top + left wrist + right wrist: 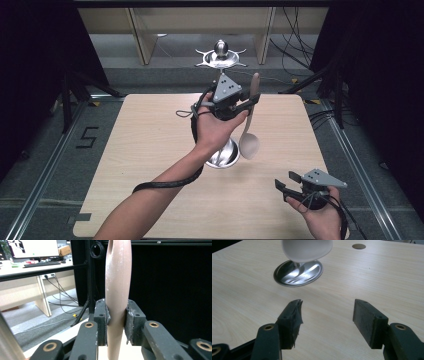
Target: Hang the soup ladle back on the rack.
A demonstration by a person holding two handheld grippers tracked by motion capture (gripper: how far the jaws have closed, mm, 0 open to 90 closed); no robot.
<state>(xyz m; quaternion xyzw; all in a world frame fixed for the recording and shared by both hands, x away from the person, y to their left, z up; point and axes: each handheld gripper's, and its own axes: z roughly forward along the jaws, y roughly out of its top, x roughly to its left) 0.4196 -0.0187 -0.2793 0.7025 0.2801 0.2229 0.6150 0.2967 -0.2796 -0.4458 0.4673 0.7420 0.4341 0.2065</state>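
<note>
Left gripper [248,104] had its jaws clamped on the wooden spoon [249,142], handle upright, scoop probably right over the steel bowl [223,157]. Right gripper [290,182] sat wide open, empty, near the counter [150,150] edge.

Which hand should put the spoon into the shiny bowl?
Probably the left. The left gripper already clamps the spoon, which hangs bowl-end down beside the metal bowl. The right gripper is open, holding nothing, nearer the table's front edge.
</note>
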